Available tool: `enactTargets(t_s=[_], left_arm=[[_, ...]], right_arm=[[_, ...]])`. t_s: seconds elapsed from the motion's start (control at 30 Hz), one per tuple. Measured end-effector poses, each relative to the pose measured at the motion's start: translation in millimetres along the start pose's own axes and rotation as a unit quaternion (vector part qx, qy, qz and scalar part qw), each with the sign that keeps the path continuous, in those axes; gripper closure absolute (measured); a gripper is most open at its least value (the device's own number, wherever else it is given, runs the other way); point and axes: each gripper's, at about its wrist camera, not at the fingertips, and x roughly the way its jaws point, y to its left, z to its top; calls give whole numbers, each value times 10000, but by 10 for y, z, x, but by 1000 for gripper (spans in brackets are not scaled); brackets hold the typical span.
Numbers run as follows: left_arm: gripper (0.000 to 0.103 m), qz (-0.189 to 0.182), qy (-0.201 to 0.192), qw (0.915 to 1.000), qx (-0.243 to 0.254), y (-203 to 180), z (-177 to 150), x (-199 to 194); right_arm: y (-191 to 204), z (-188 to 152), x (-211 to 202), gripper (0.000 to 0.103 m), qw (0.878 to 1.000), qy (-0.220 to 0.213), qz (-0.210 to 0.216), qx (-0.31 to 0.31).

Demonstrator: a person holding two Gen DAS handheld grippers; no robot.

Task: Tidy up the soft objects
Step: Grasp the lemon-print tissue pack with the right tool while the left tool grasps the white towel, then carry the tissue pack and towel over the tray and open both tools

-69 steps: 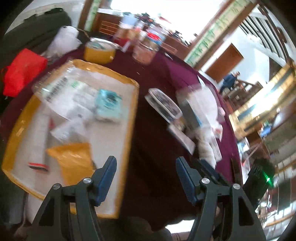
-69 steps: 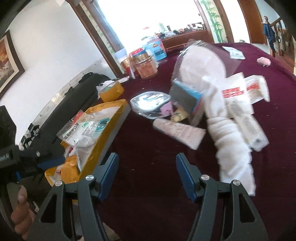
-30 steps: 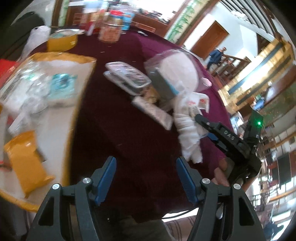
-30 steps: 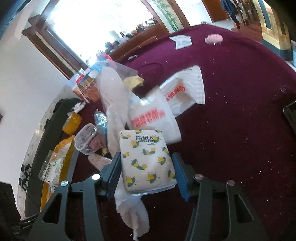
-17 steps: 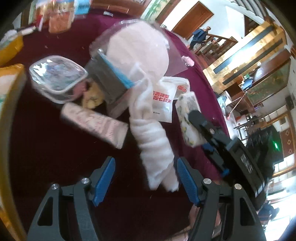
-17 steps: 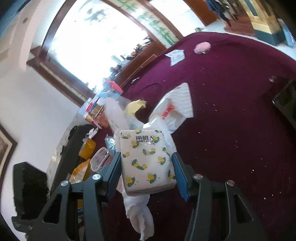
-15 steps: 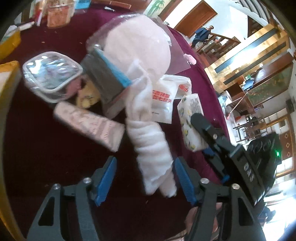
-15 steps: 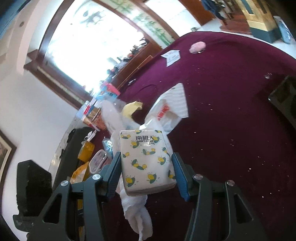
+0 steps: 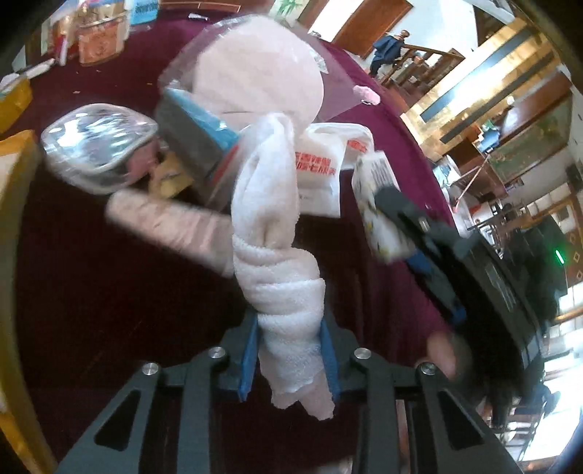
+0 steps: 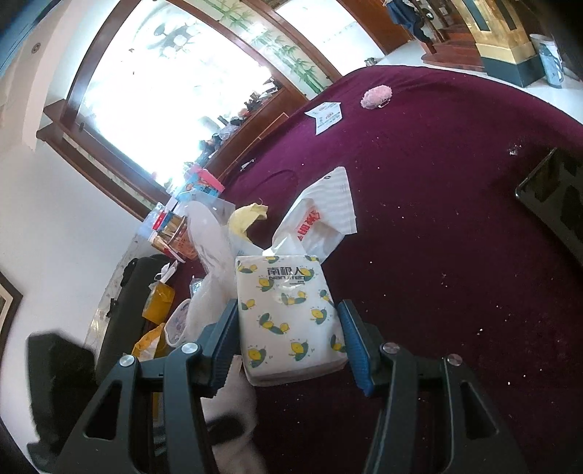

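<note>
My left gripper (image 9: 289,359) has just been closing and now pinches the lower end of the twisted white towel (image 9: 278,255), which lies on the maroon tablecloth (image 9: 109,291). Just beyond the towel sit a clear pouch (image 9: 96,146), a white printed bag (image 9: 320,171) and a bagged pink bundle (image 9: 255,73). Beside the towel, my right gripper (image 10: 288,344) clamps a tissue pack (image 10: 288,310).

- Your table (image 10: 455,189) wears a deep maroon cloth, speckled with crumbs.
- Behind it you see a wide wood-framed window (image 10: 175,91), glaringly bright, in a white wall (image 10: 54,204).
- A wooden staircase (image 9: 419,69) and door (image 9: 368,18) lie beyond.
</note>
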Motion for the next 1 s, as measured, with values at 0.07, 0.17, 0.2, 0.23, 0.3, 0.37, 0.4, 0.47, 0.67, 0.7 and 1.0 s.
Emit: enactTargets(t_s=[0.07,0.17,0.2,0.23,0.3,0.37,0.4,0.47,0.67,0.7,1.0], left_arm=[[71,-36,-17,10000,52,91,-104,-188],[71,-39,2,9999,144,180,-186,-317],[71,-32,-10,9998,171,204,-211,-333],[71,-19,-11,9999,163,219,-208,-326],[70,87,37,9998,178,221,-214,-250],[68,241,67,9995,210,201,-185,-138],[68,298,87,9993,186,176,-152,-79],[64,361,46,9992,162,172,-148,-34],[60,565,-152,9983,51,191,-98,62],[63,610,-209,9979,38,199,-97,77],[68,-107,-561,9979,-310,359,-171,-323]], right_arm=[[21,-10,-3,50,10000,-15,-7,-30],[41,-14,-10,50,9999,-40,-57,-112],[53,-18,-12,50,9999,-53,-77,-134],[63,-24,-24,50,9998,-87,-110,-164],[93,-30,-29,50,9995,-124,-152,-248],[142,-33,-15,50,9991,-123,-194,-354],[183,-44,-12,50,9985,-112,-202,-499],[279,-76,0,50,9969,-73,-219,-748],[599,-211,73,50,9836,-78,-613,-1696],[622,-223,80,50,9819,-82,-652,-1776],[635,-241,78,50,9808,-89,-641,-1839]])
